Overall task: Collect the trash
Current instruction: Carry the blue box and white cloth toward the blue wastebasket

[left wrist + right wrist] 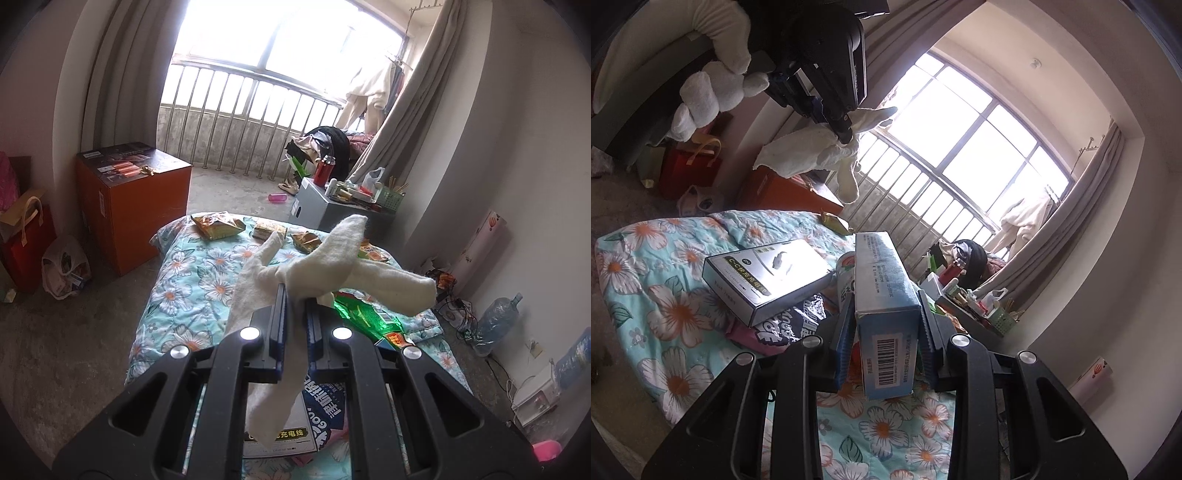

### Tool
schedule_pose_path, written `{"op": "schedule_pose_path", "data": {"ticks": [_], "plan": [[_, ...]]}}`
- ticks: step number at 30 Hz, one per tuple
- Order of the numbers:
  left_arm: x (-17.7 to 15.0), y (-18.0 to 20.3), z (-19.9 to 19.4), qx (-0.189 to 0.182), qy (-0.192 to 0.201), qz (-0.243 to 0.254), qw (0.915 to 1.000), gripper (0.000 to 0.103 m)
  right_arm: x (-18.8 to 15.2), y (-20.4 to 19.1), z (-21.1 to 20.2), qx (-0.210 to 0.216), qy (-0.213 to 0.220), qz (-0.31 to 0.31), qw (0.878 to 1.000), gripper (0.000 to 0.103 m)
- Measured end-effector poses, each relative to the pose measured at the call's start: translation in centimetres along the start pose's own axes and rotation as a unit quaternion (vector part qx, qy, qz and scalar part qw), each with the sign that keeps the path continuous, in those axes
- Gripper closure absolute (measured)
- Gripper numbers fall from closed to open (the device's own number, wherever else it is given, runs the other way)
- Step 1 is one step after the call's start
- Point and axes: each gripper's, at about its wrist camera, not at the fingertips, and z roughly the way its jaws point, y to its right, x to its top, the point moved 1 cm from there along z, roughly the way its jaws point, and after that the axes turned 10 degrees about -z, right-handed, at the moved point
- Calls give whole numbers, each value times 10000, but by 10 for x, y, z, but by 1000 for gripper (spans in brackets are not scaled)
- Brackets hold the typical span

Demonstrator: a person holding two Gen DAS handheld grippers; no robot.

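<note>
The left claw [294, 295] is clamped on a bundle of white socks [325, 258], its jaws nearly together with the cloth pinched between them and loose ends drooping to both sides and down between the fingers; from the right wrist view the same claw hangs above the bed with the socks [812, 155] dangling from its tip, held by a hand in a white glove [716, 92]. The right claw [884, 332] grips a long blue carton [882, 288] by its sides, the near end face showing a barcode label whose small print is too fine to read, and more unreadable lines of print along its top. The carton is raised off the bed [665, 306], which is covered by a turquoise quilt with white and orange flowers. On the quilt lies a silver box [768, 273] with a dark band reading "C-C" followed by Chinese characters; in the left wrist view its label shows "充电线". Beneath it is a dark wrapper [798, 325] with large white lettering that I cannot make out. A can [846, 273] stands just left of the carton. Toward the far end of the bed lie several yellow snack packets [218, 225], and a green foil wrapper [362, 314] lies near the left claw. An orange carton [129, 206] stands on the floor beside the bed.
</note>
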Motion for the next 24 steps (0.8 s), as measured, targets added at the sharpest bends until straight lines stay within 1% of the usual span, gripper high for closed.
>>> {"op": "schedule_pose_path", "data": {"ticks": [6,12,19,24], "plan": [[1,34,0,-243,46,243,9994,95,-7,27,-6,-287,-8,264,9992,72],[0,78,11,-563,-9,549,9969,95,-23,68,-13,-862,-145,589,9944,72],[-9,139,39,-1012,-235,936,9902,95,-57,119,-19,-1553,-502,956,9819,72],[-23,185,65,-1339,-522,1180,9826,95,-85,151,-20,-2034,-788,1183,9687,72]]}}
